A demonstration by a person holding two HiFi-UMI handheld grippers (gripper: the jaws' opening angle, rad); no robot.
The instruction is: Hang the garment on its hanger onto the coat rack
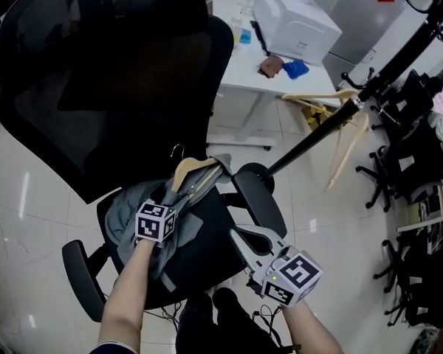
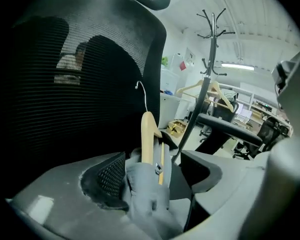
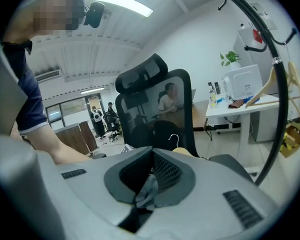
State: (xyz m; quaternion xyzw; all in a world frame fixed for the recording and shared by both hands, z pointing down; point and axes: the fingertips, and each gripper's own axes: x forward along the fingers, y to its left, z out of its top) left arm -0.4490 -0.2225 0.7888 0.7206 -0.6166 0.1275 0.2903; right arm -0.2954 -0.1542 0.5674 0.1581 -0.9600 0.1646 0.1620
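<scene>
Garment (image 2: 146, 204): limp grey cloth on stiff wooden hanger (image 2: 147, 134); left gripper (image 2: 155, 178) gapes around both, right gripper (image 3: 149, 185) closed, empty. Likely best hold: hanger neck.

The chair backrest (image 1: 96, 87) walls the seat's (image 1: 207, 245) far side; armrest (image 1: 262, 198) and coat rack pole (image 1: 317, 134) crowd the right; floor (image 1: 29, 220) lies open left.

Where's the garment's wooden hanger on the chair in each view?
Head view: wooden hanger, centre, on the chair seat.
Left gripper view: centre, edge-on, hook up.
Right gripper view: only its top, slightly right of centre.
Shared landmark: black coat rack pole.
</scene>
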